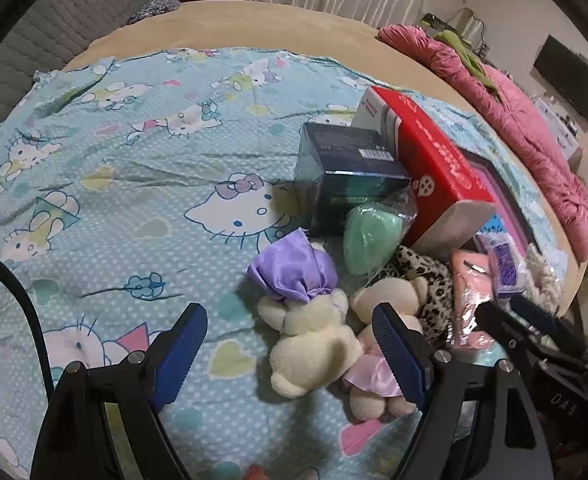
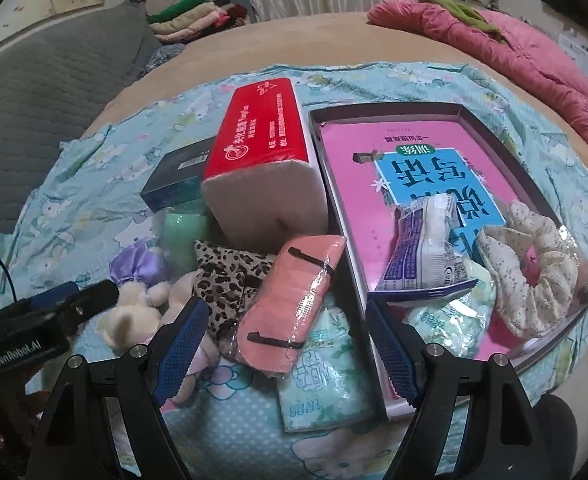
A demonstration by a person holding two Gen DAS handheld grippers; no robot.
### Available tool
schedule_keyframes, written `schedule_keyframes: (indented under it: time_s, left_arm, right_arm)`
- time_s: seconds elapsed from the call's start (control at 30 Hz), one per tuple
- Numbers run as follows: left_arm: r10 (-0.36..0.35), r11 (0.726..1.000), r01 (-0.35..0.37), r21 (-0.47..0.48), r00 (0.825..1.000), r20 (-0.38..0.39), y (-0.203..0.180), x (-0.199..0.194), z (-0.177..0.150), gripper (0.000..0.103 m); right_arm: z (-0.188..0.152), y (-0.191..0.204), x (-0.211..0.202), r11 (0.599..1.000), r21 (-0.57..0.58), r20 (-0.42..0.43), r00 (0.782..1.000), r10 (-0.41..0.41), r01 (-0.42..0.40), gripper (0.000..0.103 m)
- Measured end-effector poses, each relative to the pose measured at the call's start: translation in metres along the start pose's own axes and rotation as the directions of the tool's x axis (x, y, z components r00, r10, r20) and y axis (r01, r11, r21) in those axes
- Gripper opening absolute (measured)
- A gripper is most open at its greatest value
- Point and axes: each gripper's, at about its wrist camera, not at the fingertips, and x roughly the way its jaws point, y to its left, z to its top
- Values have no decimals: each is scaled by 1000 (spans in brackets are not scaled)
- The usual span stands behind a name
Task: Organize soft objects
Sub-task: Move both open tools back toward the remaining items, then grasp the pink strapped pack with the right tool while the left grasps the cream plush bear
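The left gripper (image 1: pixel 290 346) stands with its blue-padded jaws wide apart and nothing between the pads, hanging over two cream plush bears (image 1: pixel 313 344) that lie side by side on the Hello Kitty sheet (image 1: pixel 114 184); one bear wears a purple satin cap (image 1: pixel 294 268), the other a pink satin skirt (image 1: pixel 373 372). Just beyond them sit a mint-green soft item in clear wrap (image 1: pixel 367 240), a leopard-print pouch (image 1: pixel 433 280), a dark blue box (image 1: pixel 349 176) and a red tissue pack (image 1: pixel 433 160) leaning against it. The right gripper (image 2: pixel 288 344) is likewise spread wide and empty, poised above a pink sleep mask in plastic wrap (image 2: pixel 294 296) and a pale green tissue packet (image 2: pixel 321 376) that lie beside the long wall of a shallow box tray (image 2: pixel 357 248). Its right finger (image 2: pixel 393 356) overlaps that wall in this view; whether it touches cannot be told. Inside the tray a pink book (image 2: pixel 357 168) lies flat, and on it rest a purple-and-white packet (image 2: pixel 417 252), a cream floral scrunchie (image 2: pixel 533 272) and what seems to be another pale green packet (image 2: pixel 449 320), partly hidden. At the far edge of the bed lie a pink quilt (image 2: pixel 533 52) and a stack of folded clothes (image 2: pixel 190 16).
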Motion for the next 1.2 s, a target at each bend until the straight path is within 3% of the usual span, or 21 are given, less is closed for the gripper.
schedule_keyframes:
  time_s: [0.07,0.3,0.47,0.67,0.8,1.0,1.1,1.2]
  left_arm:
    - [19,1000,-19,19,1000,1,-2,4,0,84]
    - [-61,998,61,-7,998,-19,4,13,4,84]
    - [-69,997,66,-43,996,-51,11,25,6,84]
    - [3,1000,-5,-28,998,-68,7,36,5,84]
    - [-21,998,15,-66,996,-88,12,44,5,84]
    - [-13,999,9,-51,997,-76,10,47,4,84]
    - [-33,998,30,-52,998,-56,10,45,4,74]
    - [-100,993,98,-60,994,-47,9,42,4,51]
  right_arm:
    - [2,2,3,1000,-2,2,1000,-8,8,80]
    - [3,6,22,999,-14,-51,998,-41,40,61]
    - [0,9,35,1000,-8,-64,998,-22,21,51]
    - [0,7,39,1000,-3,-50,999,-4,4,45]
    - [-1,7,36,999,-26,-30,999,18,-19,43]
    - [0,6,26,998,-34,9,999,53,-53,40]
    - [1,6,21,998,-45,20,998,55,-54,38]
    - [-1,4,19,997,-39,15,997,69,-69,37]
